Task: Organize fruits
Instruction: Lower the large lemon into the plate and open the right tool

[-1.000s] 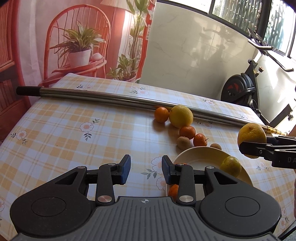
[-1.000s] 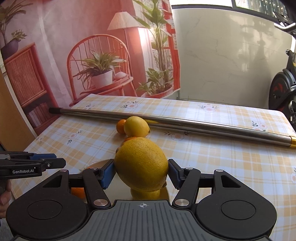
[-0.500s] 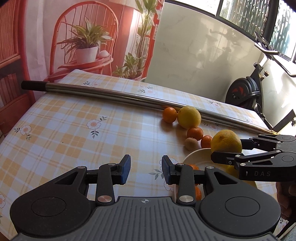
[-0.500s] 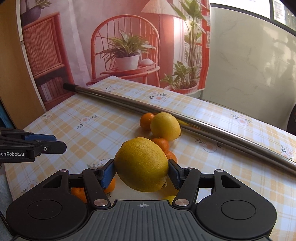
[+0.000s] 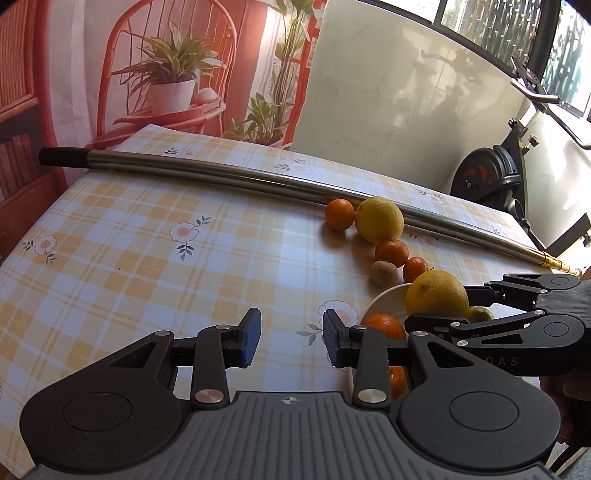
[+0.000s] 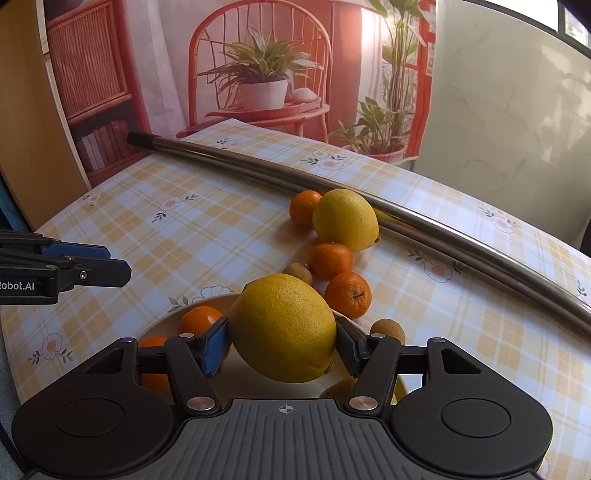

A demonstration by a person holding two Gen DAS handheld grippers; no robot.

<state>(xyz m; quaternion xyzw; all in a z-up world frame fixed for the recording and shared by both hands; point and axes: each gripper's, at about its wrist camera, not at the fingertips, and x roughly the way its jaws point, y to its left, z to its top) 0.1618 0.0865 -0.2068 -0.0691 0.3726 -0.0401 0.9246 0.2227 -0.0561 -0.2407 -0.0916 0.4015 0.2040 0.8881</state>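
Over the white plate (image 6: 162,325), the right gripper (image 6: 282,341) pinches a big lemon (image 6: 284,326) in its fingers; the left gripper (image 5: 291,338) hangs beside it, fingers apart and empty.

A printed backdrop (image 6: 258,74) hangs behind the table (image 5: 147,240), showing a red chair, potted plants and a wicker cabinet. To its right stands a pale marbled wall (image 5: 406,92) with bright window panes (image 5: 480,29) above it, and sunlight falls across the table's yellow checked cloth. An exercise bike (image 5: 491,173) stands past the table's far right corner.
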